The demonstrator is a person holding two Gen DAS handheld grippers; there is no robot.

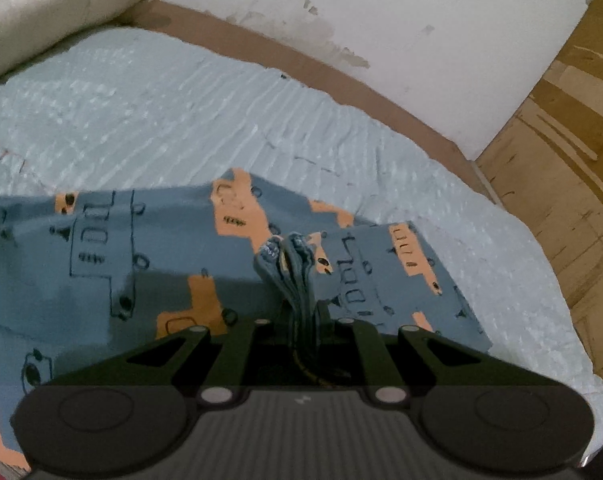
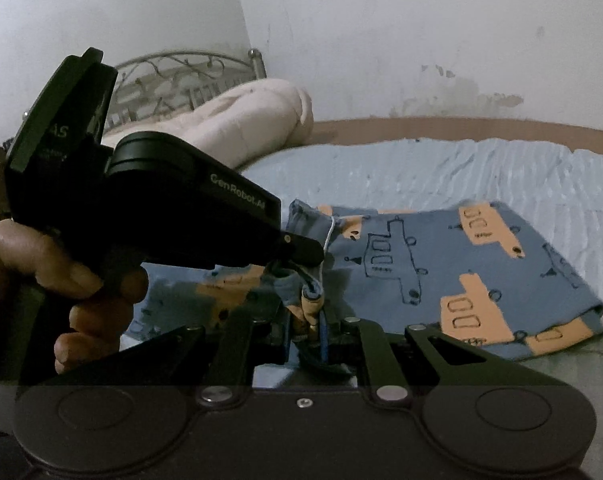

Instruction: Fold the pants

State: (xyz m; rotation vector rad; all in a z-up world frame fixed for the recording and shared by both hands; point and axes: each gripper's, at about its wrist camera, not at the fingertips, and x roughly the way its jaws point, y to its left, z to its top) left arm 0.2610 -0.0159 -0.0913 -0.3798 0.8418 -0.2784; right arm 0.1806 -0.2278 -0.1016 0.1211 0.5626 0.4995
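The pants [image 1: 101, 256] are grey-blue with orange and outlined truck prints and lie spread on a pale blue bedspread [image 1: 141, 112]. My left gripper [image 1: 299, 280] is shut on a bunched, many-layered edge of the pants that sticks up between its fingers. In the right wrist view the pants [image 2: 441, 272] lie folded over to the right. My right gripper [image 2: 311, 312] is shut on another bunched edge of them. The left gripper [image 2: 301, 256], held by a hand [image 2: 61, 280], pinches the cloth just above and left of the right one.
A cream rolled quilt [image 2: 241, 120] lies at the head of the bed before a metal headboard [image 2: 173, 68]. A stained white wall [image 1: 381, 20] runs along the far side of the bed. Wooden floor [image 1: 561, 160] shows past the bed's right end.
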